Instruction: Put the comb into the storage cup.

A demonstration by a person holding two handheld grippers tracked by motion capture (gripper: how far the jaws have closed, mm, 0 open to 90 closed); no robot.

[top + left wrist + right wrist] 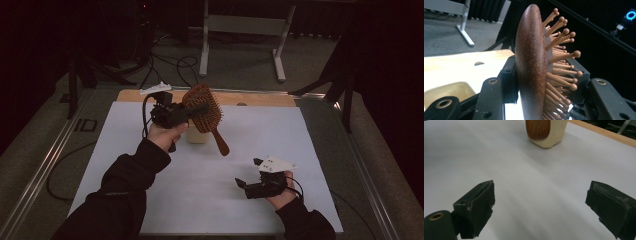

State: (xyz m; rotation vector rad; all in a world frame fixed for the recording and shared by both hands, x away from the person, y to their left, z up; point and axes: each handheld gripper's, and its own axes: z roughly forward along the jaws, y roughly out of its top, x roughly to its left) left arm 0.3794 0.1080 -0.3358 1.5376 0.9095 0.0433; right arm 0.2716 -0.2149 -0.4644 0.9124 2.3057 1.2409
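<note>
Hairbrush of reddish-brown wood [205, 111], oval-headed with rows of round-tipped wooden pins, is held up above the desk [150, 220] in the left gripper [186, 113]. In the high view its head sits at the jaw tips and its handle slants down and to the right, the end hanging free over the white sheet that covers the desk. In the left gripper view [544, 82] the brush head [531, 62] stands edge-on between the two black jaws, its smooth back against one jaw and its pins pointing toward the other; the jaws are clenched on it.

Just below the brush, a small cream-coloured square holder [196, 135] stands on the white sheet near the far wooden edge of the desk. The right gripper view shows the holder [554, 135] with the rounded end of the brush handle [537, 128] in front of it; whether the two touch I cannot tell.

The right gripper [243, 186] is held low over the near right part of the desk, well apart from the brush. In the right gripper view [540, 205] its jaws stand wide and released, with bare white sheet between them.
</note>
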